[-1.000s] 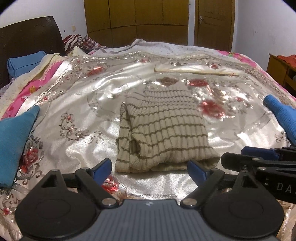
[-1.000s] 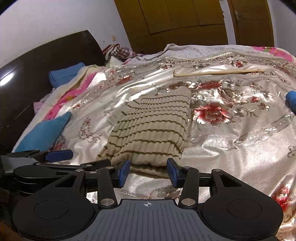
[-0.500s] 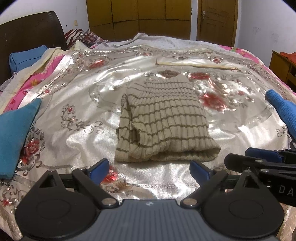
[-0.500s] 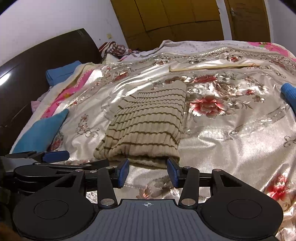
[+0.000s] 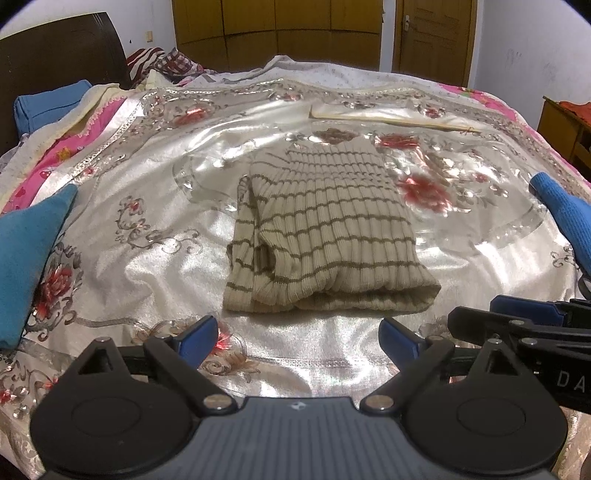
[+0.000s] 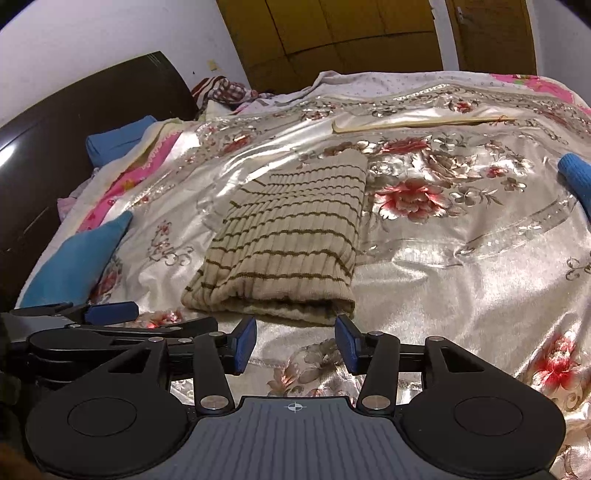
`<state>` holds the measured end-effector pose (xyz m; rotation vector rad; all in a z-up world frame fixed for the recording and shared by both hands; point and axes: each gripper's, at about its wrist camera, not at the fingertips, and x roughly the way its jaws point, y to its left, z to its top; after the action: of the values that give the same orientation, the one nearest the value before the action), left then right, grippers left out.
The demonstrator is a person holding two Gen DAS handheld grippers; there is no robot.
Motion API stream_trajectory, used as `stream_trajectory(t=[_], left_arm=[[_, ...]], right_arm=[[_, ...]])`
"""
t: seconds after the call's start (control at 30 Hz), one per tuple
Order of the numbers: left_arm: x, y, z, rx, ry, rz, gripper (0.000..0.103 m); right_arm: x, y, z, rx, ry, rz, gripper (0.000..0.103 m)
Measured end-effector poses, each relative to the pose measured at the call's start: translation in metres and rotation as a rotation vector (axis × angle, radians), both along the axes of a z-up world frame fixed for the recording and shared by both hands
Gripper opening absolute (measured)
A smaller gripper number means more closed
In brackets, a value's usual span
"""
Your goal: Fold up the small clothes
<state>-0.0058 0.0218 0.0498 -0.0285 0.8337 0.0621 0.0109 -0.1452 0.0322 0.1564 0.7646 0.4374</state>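
**Folded sweater lies on bed, both grippers empty**

A bed covered by a shiny silver spread with red flowers fills both views, its dark headboard at the left and wooden wardrobe doors beyond. Blue cushions lie along its left edge, and another blue cloth at the right. In the middle of the spread rests the sweater, beige with thin brown stripes, folded into a compact rectangle with its thick folded edge toward the cameras. A long thin stick lies on the spread past the sweater's far end. The left gripper hangs just short of the sweater's near edge, jaws spread wide, holding nothing. The right gripper sits beside it at the sweater's near right corner, jaws parted less widely, also empty; whether its right fingertip touches the knit cannot be told.
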Motion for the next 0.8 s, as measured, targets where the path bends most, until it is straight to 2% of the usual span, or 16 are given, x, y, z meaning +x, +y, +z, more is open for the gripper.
stream_trajectory(t=[0.43, 0.53, 0.7, 0.8], left_arm=[[0.006, 0.002, -0.01, -0.009, 0.029, -0.012, 0.099], [0.01, 0.004, -0.006, 0.017, 0.014, -0.027, 0.099], [0.038, 0.019, -0.001, 0.038, -0.024, -0.042, 0.099], [0.066, 0.037, -0.003, -0.005, -0.041, -0.074, 0.103]], right_arm=[[0.006, 0.0, -0.009, -0.007, 0.033, 0.003, 0.048], [0.012, -0.002, -0.008, 0.007, 0.04, 0.007, 0.055], [0.046, -0.01, -0.001, 0.032, 0.021, -0.012, 0.058], [0.081, -0.01, -0.002, 0.069, 0.041, -0.003, 0.062]])
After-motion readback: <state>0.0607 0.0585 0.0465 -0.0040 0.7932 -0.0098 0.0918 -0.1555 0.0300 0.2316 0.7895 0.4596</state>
